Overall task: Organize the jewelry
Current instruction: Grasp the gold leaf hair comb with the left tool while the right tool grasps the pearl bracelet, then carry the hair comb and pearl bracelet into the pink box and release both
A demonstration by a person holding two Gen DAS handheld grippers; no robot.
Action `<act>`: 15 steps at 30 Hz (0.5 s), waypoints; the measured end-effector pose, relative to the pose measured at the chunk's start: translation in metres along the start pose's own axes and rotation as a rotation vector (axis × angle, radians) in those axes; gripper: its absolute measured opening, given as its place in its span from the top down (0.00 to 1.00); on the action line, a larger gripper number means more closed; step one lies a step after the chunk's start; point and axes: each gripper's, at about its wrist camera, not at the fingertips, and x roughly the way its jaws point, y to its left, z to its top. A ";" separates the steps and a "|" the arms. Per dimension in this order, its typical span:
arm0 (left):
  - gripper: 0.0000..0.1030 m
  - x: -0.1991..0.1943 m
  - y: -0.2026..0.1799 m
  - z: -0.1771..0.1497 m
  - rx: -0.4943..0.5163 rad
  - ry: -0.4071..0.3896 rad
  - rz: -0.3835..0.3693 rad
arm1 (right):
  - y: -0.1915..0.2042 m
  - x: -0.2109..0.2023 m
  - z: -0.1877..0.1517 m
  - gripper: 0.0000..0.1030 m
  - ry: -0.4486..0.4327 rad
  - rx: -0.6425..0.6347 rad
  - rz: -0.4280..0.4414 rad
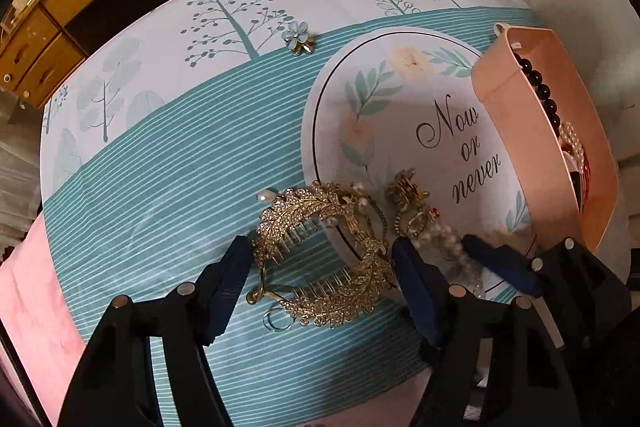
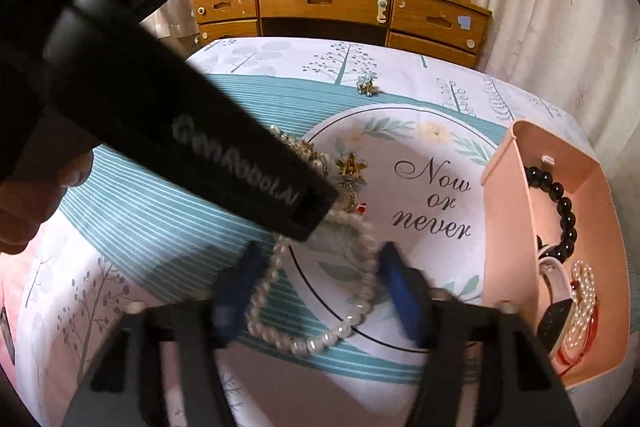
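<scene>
**Both grippers down on the jewelry pile**

I've got 2 grippers over the table right now. My left gripper (image 1: 320, 271) sits with its blue fingers (image 1: 228, 291) apart, 1 on each side of the gold leaf hair comb (image 1: 320, 259). The comb lies half on the teal striped tablecloth (image 1: 160, 167) and half over the edge of the round "Now or never" mat (image 1: 420, 115). I can't tell if the pads actually touch it, looks like a small gap on both sides.

My right gripper (image 2: 320, 291) has the pearl bracelet (image 2: 316, 291) lying between its fingers, also straddling the mat edge (image 2: 440, 163). That view is blurry, so contact is a toss-up, but the jaws look apart with the pearls loose on the cloth.

The pink box (image 2: 508, 227) stands at the right of the mat, and inside it I see a black bead bracelet (image 2: 560, 199), a watch (image 2: 554, 307) and more pearls (image 2: 582, 299). A small blue flower clip (image 1: 297, 37) sits alone near the far side of the table. A little gold clip (image 2: 351, 165) lies on the mat beside the comb.
</scene>
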 end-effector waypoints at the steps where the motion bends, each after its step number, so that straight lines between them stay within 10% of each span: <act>1: 0.32 0.000 0.000 0.000 -0.005 -0.002 -0.002 | -0.001 -0.001 0.000 0.64 0.006 -0.003 0.004; 15: 0.32 -0.006 0.008 -0.030 -0.038 -0.017 -0.001 | -0.039 -0.006 0.004 0.66 0.090 0.224 0.126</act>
